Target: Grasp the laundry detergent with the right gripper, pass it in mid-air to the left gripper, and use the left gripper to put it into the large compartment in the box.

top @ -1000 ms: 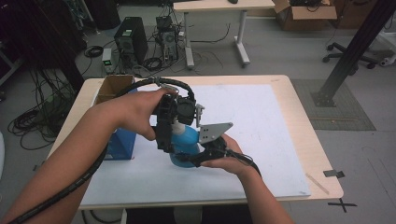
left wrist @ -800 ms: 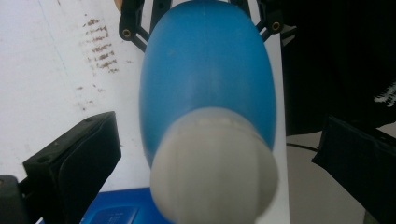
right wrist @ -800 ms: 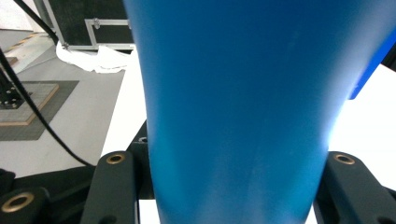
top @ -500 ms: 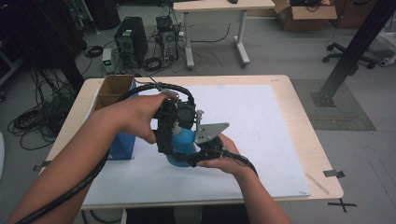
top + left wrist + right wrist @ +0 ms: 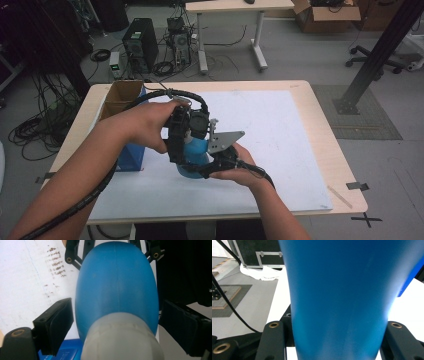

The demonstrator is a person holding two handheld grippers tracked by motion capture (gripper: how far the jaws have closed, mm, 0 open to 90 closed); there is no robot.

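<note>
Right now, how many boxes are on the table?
2: an open cardboard box at the table's far left, and a blue box in front of it. More may be hidden behind the arms.

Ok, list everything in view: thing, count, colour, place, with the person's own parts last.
blue bottle: one, blue with a pale translucent neck, held above the table between both grippers
table: one, light wood, centre
white sheet: one, white, covering the table top
cardboard box: one, brown, open, table's far left corner
blue box: one, blue, on the table's left side
computer towers: two, black, on the floor beyond the table
left gripper: one, black, jaws just closing around the bottle's neck end
right gripper: one, black, clamped on the bottle's body
</note>
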